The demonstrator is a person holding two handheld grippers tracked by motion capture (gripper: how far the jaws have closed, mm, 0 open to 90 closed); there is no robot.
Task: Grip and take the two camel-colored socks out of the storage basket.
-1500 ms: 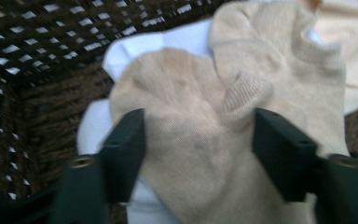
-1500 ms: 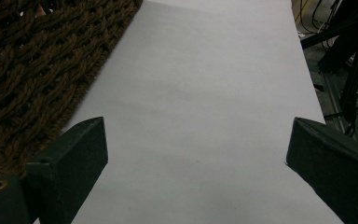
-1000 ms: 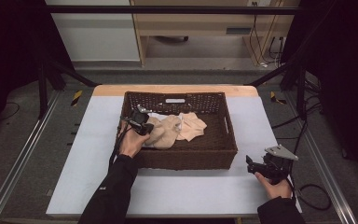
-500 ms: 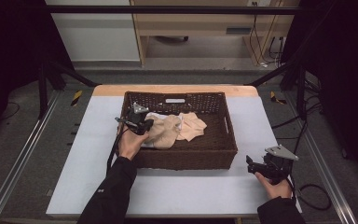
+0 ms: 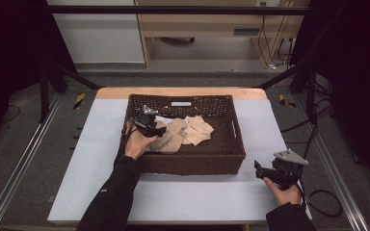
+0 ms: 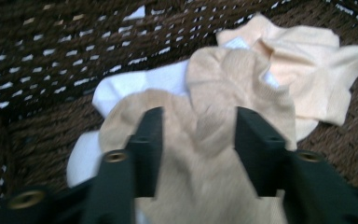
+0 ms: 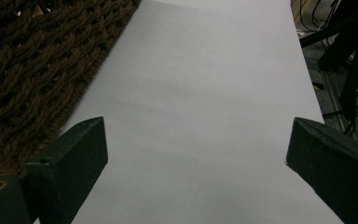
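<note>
Grey flooring and a pale wooden bench are lying behind the pale grey table top (image 5: pixel 101 159) where I am working. A dark brown woven basket (image 5: pixel 192 163) is standing in the middle of it, and a small pile of socks is lying on its bottom: a tan knitted sock (image 6: pixel 214 154) on top, a peach-coloured sock (image 6: pixel 307 74) beside it, and a white sock (image 6: pixel 140 84) partly underneath.

I am holding the left gripper (image 5: pixel 150 126) inside the basket, at its left end, pointing down at the pile. Its jaws have just been opening; they are now standing moderately apart, and the tan sock is lying between and below them. In the left gripper view the fabric is passing under both black jaws, but the pads are not pressing on it, so I judge the sock is not held.

I think the step in hand is a release or a re-grip of this tan sock. The next move is calling for either lifting the gripper clear of the basket, or lowering it and closing on one fold only, so the white sock is not coming along.

I am resting the right gripper (image 5: pixel 270 172) on the table, just outside the basket's near right corner, with jaws wide and nothing between them.
</note>
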